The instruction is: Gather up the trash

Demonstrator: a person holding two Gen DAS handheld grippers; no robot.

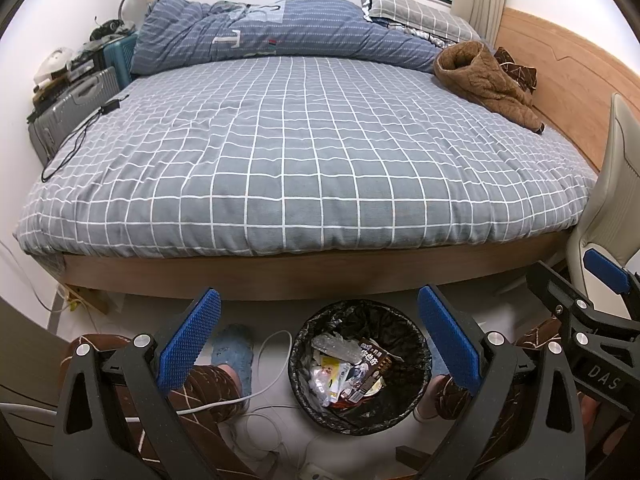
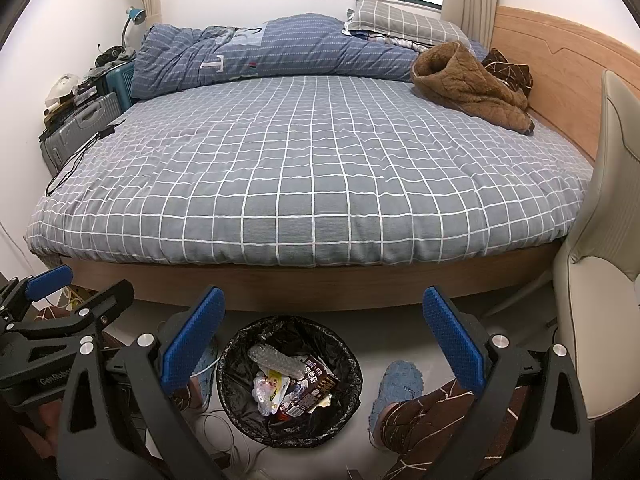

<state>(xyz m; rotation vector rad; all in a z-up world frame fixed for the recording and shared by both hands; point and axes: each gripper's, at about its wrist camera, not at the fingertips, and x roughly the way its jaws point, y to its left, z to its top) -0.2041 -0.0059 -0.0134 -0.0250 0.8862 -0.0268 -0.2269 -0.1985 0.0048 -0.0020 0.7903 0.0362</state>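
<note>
We hold the left tool [image 1: 320, 338] and the right tool [image 2: 324, 340] side by side above the floor, each spread wide with nothing between its blue pads. Below them stands the black-lined trash bin [image 2: 236, 344], just before the bed [image 2: 304, 184], with wrappers [image 2: 270, 390] and a dark carton [image 2: 316, 386] inside.

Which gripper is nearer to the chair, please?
Right. The right gripper hangs beside the chair, jaws open; the left gripper is on the far side of the right one, jaws open, above the bin.
</note>
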